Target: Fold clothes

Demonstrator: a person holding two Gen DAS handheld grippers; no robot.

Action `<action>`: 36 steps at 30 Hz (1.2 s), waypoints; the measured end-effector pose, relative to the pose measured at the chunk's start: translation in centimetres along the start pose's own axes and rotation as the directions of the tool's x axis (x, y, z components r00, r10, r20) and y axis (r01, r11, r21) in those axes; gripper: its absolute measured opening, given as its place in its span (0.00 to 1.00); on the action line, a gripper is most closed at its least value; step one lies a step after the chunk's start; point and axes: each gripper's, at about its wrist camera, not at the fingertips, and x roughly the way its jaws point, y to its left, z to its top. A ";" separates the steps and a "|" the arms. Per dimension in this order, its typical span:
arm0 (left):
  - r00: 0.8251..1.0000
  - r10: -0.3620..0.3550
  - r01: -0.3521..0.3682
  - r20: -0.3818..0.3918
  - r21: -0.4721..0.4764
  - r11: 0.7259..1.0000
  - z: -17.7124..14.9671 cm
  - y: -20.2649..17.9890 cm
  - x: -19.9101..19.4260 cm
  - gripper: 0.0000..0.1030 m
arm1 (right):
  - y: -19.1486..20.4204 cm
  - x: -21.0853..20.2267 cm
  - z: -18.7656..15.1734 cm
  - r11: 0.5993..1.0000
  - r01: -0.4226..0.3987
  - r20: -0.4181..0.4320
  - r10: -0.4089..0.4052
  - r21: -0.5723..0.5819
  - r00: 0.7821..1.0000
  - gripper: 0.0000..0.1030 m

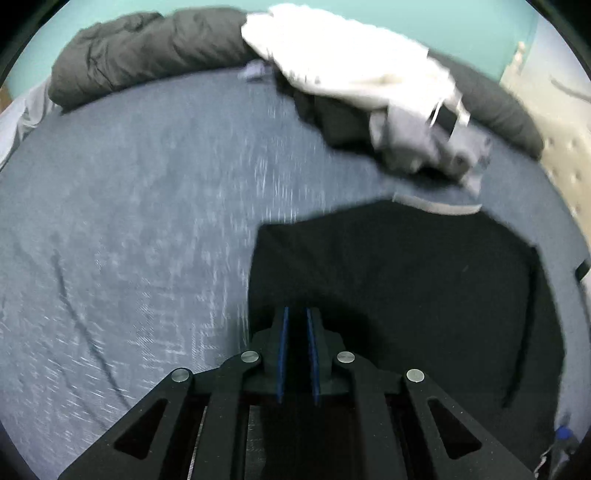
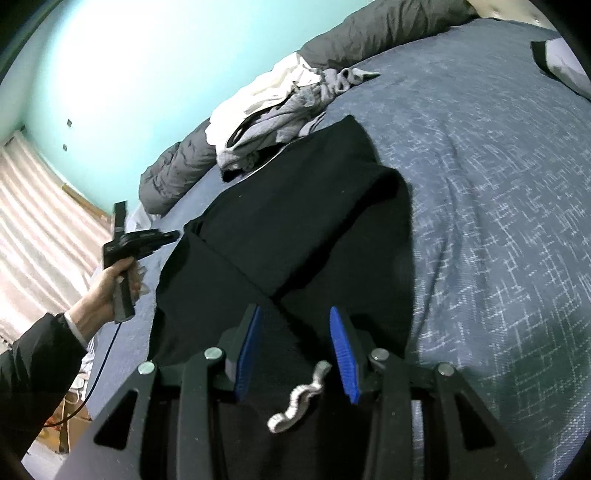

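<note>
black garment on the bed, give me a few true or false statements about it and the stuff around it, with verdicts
1. The black garment lies on a blue patterned bedspread. True.
2. The right gripper has its fingers pressed fully together. False: its blue-padded fingers stand apart over the black fabric.
3. A pile of white and grey clothes sits beyond the black garment, near the dark grey duvet. True.
4. The wall behind the bed is red. False: the wall is pale turquoise.
5. The left gripper has its fingers nearly closed, over an edge of the black garment. True.
6. The bed holds only the black garment. False: other clothes lie there too.
</note>
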 end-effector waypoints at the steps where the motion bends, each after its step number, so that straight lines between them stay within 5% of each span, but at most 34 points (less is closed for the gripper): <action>1: 1.000 0.001 -0.001 0.004 0.000 1.000 -0.1 0.0 0.2 0.10 | 0.2 0.0 0.0 1.000 -0.005 -0.001 0.005 -0.008 1.000 0.38; 10: 0.997 -0.033 0.035 0.075 -0.023 0.999 -2.1 1.0 -6.7 0.13 | -1.3 0.2 0.0 0.998 0.027 -0.018 -0.026 0.064 0.999 0.38; 25: 0.979 -0.181 0.178 -0.099 -0.036 0.983 -19.9 2.9 -19.6 0.14 | -3.1 -4.3 -0.5 0.966 0.077 -0.008 -0.077 0.248 0.997 0.41; 29: 0.969 -0.198 0.196 -0.148 -0.029 0.980 -24.2 3.0 -21.1 0.15 | -1.3 -5.6 -1.0 0.980 0.079 -0.106 -0.060 0.183 0.993 0.45; 32: 0.957 -0.221 0.218 -0.187 -0.039 0.975 -27.1 3.2 -21.8 0.29 | -0.5 -6.8 -2.0 0.984 0.123 -0.220 -0.092 0.130 0.971 0.50; 36: 0.941 -0.255 0.244 -0.221 -0.076 0.967 -30.0 3.6 -22.5 0.32 | -0.5 -8.3 -4.3 0.979 0.162 -0.338 -0.112 0.126 0.935 0.52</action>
